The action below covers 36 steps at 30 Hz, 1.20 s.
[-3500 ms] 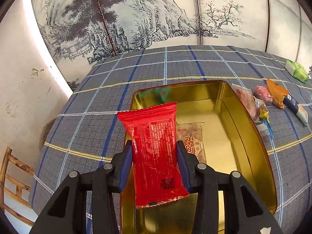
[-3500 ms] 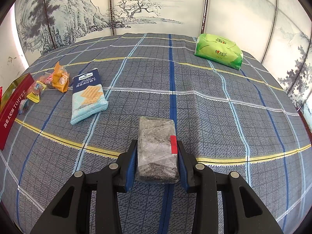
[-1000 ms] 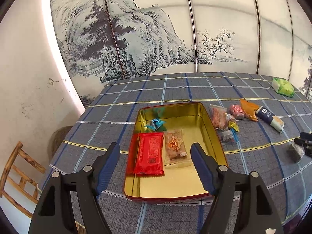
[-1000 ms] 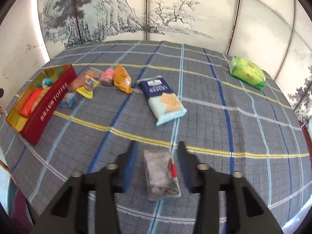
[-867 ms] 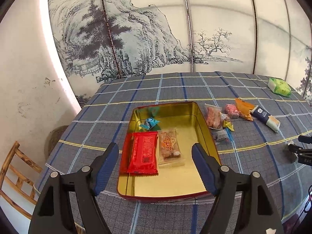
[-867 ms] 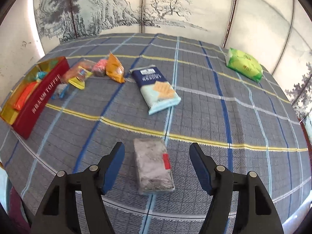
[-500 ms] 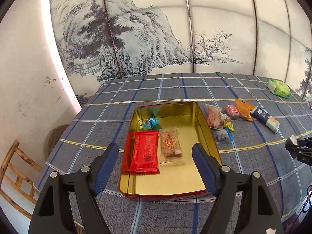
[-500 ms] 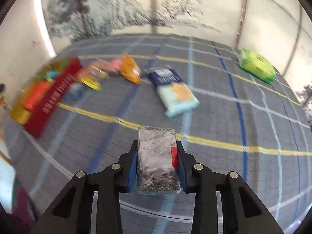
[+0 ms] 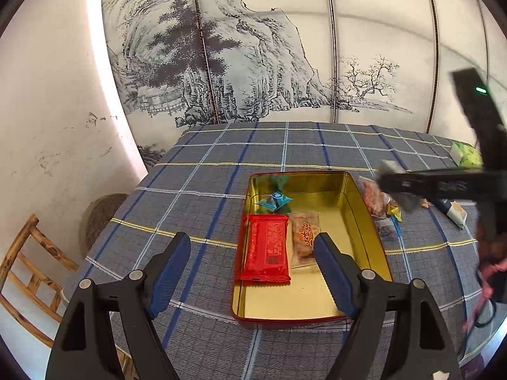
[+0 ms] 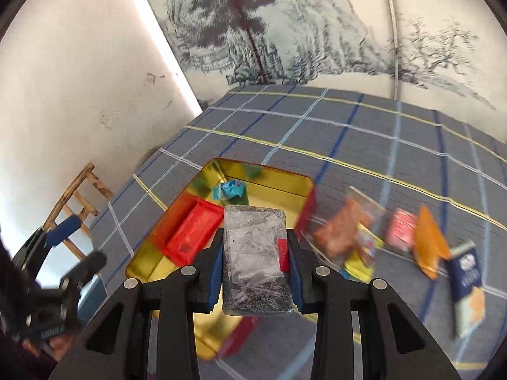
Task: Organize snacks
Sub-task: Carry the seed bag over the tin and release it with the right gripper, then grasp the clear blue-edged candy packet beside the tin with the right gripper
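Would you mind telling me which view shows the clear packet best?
The right wrist view: the clear packet sits sharp and central, clamped. The left wrist view shows only a blurred corner of it.

a tin (image 9: 367, 231) sits on a cloth-covered table (image 9: 196, 209), with a painted screen (image 9: 253, 63) behind the table and a wooden chair (image 9: 22, 272) off its left edge. inside the tin, a flat packet (image 9: 265, 247) lies along the left wall, a smaller wrapped snack (image 9: 304, 238) just to its right, and a small candy (image 9: 275, 200) behind both near the far wall. loose snacks (image 9: 380, 204) lie on the cloth just right of the tin, a biscuit pack (image 9: 454, 211) farther right, and a pouch (image 9: 465, 155) at the far right edge. a clear packet (image 10: 256, 259) hangs above the tin's near right part.
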Each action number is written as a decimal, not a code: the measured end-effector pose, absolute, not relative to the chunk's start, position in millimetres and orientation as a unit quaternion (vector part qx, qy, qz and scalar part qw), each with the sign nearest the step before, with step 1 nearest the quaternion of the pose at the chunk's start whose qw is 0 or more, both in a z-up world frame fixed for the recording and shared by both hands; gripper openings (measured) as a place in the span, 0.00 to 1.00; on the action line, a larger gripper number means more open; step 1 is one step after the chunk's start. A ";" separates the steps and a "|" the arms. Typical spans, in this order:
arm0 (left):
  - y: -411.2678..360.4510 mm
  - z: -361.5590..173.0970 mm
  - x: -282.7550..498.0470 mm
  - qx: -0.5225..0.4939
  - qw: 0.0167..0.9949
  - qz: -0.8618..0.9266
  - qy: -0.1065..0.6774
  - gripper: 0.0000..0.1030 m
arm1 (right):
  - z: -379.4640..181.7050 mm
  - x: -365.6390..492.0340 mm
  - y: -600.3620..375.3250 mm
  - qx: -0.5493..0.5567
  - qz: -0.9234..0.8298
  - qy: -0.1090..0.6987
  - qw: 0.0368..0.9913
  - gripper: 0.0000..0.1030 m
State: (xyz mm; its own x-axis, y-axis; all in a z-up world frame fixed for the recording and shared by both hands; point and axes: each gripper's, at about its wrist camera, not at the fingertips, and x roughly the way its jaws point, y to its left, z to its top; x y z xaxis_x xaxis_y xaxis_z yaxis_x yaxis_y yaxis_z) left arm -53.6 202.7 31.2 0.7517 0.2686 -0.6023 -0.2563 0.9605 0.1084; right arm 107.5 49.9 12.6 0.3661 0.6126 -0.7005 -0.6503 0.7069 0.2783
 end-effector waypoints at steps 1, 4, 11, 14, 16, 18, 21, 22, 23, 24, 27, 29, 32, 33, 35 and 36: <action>204.7 30.8 -52.6 0.012 0.935 0.140 0.325 0.75 | 9.9 114.5 61.2 -0.024 0.385 0.420 0.821 0.35; 208.5 28.6 -50.1 0.017 0.934 0.140 0.329 0.78 | -2.5 138.1 91.0 -0.033 0.378 0.438 0.815 0.35; 218.1 19.0 -39.0 0.014 0.929 0.131 0.345 0.78 | -28.9 175.4 126.3 -0.047 0.354 0.473 0.805 0.35; 221.6 13.9 -33.7 0.013 0.927 0.130 0.351 0.78 | -35.0 182.6 132.2 -0.049 0.346 0.480 0.805 0.35; 223.5 11.0 -30.7 0.012 0.926 0.131 0.354 0.78 | -39.0 188.1 138.0 -0.058 0.339 0.483 0.805 0.35; 225.2 8.1 -28.0 0.009 0.924 0.130 0.358 0.78 | -41.3 191.8 141.3 -0.061 0.336 0.486 0.805 0.35; 227.1 5.0 -25.6 0.005 0.922 0.131 0.363 0.78 | -42.1 195.4 147.2 -0.066 0.332 0.485 0.806 0.35; 227.3 4.1 -24.9 0.006 0.922 0.131 0.364 0.78 | -43.0 196.7 149.1 -0.067 0.332 0.486 0.806 0.35; 227.3 3.2 -24.3 0.006 0.921 0.132 0.366 0.78 | -43.8 197.9 150.2 -0.066 0.331 0.487 0.805 0.35; 227.8 2.3 -24.1 0.006 0.921 0.132 0.367 0.78 | -44.4 198.8 151.5 -0.066 0.331 0.488 0.805 0.35; 227.3 0.6 -23.6 0.007 0.920 0.132 0.370 0.78 | -46.0 200.3 153.6 -0.061 0.330 0.490 0.805 0.35; 228.4 0.5 -23.3 0.005 0.919 0.132 0.371 0.78 | -45.6 200.0 154.1 -0.057 0.332 0.488 0.805 0.35; 228.2 -0.1 -23.1 0.006 0.918 0.134 0.373 0.78 | -39.9 197.3 151.3 -0.049 0.335 0.479 0.810 0.36; 228.2 -0.2 -22.7 0.006 0.918 0.134 0.374 0.78 | -35.8 196.5 147.9 -0.037 0.339 0.475 0.811 0.36; 227.3 -1.3 -23.3 0.007 0.917 0.133 0.376 0.78 | -23.5 192.1 135.9 -0.011 0.350 0.458 0.817 0.36; 227.2 -1.1 -22.9 0.007 0.917 0.133 0.377 0.78 | -17.5 188.3 129.6 -0.004 0.354 0.449 0.821 0.36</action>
State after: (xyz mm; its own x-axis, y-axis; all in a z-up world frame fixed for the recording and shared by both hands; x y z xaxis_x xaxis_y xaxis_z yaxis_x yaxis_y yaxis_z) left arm -22.9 227.2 -1.1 0.6807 0.2490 -0.6889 -0.2380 0.9646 0.1135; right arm 188.3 129.6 -17.5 0.3469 0.5773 -0.7392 -0.5839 0.7497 0.3114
